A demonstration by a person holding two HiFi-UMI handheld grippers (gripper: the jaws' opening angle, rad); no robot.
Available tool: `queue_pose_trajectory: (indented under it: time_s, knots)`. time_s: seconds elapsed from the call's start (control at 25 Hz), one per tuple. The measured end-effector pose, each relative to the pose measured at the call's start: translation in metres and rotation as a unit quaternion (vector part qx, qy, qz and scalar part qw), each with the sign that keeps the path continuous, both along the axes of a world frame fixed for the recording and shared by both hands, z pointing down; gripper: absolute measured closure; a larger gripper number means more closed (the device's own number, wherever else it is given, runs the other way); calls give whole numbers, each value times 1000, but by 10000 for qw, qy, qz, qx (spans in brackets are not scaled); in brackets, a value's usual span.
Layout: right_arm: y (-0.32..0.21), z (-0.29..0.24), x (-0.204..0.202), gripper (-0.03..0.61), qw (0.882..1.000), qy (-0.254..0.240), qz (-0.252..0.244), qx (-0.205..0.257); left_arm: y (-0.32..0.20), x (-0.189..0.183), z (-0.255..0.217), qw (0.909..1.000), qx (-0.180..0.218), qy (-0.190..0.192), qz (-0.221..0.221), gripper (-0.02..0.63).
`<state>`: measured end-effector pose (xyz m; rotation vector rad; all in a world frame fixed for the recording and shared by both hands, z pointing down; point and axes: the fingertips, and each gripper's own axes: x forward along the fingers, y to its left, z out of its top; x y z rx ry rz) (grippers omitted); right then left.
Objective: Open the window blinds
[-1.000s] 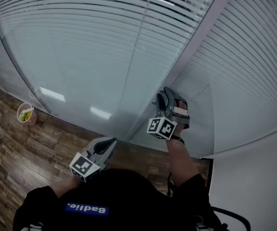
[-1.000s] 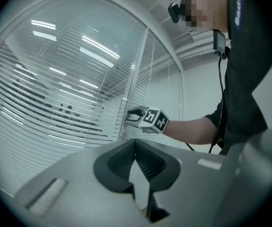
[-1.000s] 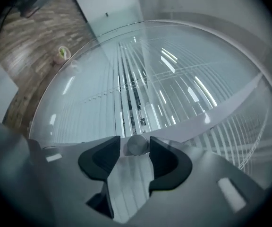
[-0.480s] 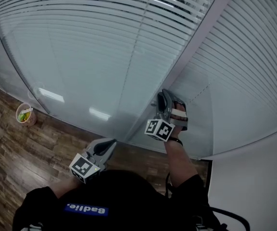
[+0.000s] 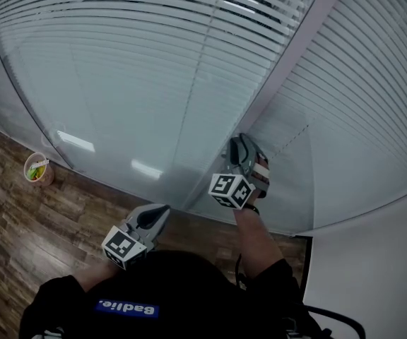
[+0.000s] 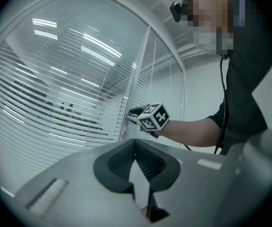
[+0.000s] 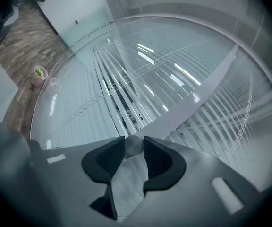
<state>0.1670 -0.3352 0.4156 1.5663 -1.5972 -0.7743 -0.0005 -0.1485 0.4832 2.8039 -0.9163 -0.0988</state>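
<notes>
Room: wood-pattern floor (image 5: 20, 217) under a glass wall, with a cup (image 5: 38, 168) standing at the foot of the glass.
Blinds (image 5: 154, 62): thin white slats sealed behind the glass on both sides of a pale post (image 5: 288, 55). Dark gaps show between the slats near the upper edge.
Knob (image 7: 134, 144): small, round and metallic, set on the glass just beside the post, low on the wall.
Right tongs (image 5: 242, 148): level at the wall. The jaws have just been closing and are now clenched on the knob, one pad on each side of its rim.
Left tongs (image 6: 136, 140): clenched on nothing, held low and well apart from the wall, pointing toward the right tongs.
Handling, blinds: probably light and easily bent, but no tongs can reach them through the glass. They likely answer only to the knob.
Handling, knob: apparently rigid, smooth and slippery, made to be rolled about its own axis.
Where to grip: across the knob's full width, pads square on the rim and close to the glass. A shallow hold would likely slip as the wrist rolls.
Step in hand: judged to be turning the knob to tilt the slats.
</notes>
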Motion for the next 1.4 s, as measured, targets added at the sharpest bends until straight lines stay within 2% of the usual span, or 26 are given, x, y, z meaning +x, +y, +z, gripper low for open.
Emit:
queue_pose_trajectory:
  time_s: [0.44,0.52,0.6,0.72,0.88,0.96,1.04,1.16,1.4]
  knots:
    - [-1,-4,3,449,9923,-1196,288,-120,-3,-2,-2,10000,28,-9,1,614]
    - [-2,-4,3,448,9921,-1220,263,-143,-4,-1,-2,10000,24,-4,26,614]
    - [-1,-4,1,443,9959,-874,178,-182,-4,0,-2,10000,22,-9,55,614]
    - [2,-2,-5,421,9993,323,3,-180,-4,1,-1,10000,13,1,91,614]
    - [6,6,-3,414,9817,1900,4,-126,-3,4,-1,9999,-2,7,125,614]
    - [4,8,0,414,9706,2406,-11,-101,-4,6,0,9999,-19,14,132,614]
    - [2,8,1,421,9624,2715,-64,-46,-3,7,0,9999,-35,24,139,614]
    - [3,6,1,453,9635,2677,-77,-30,-2,8,0,9999,-39,36,156,614]
    - [3,2,0,453,9881,1532,108,-88,-1,7,0,9999,-51,36,141,614]
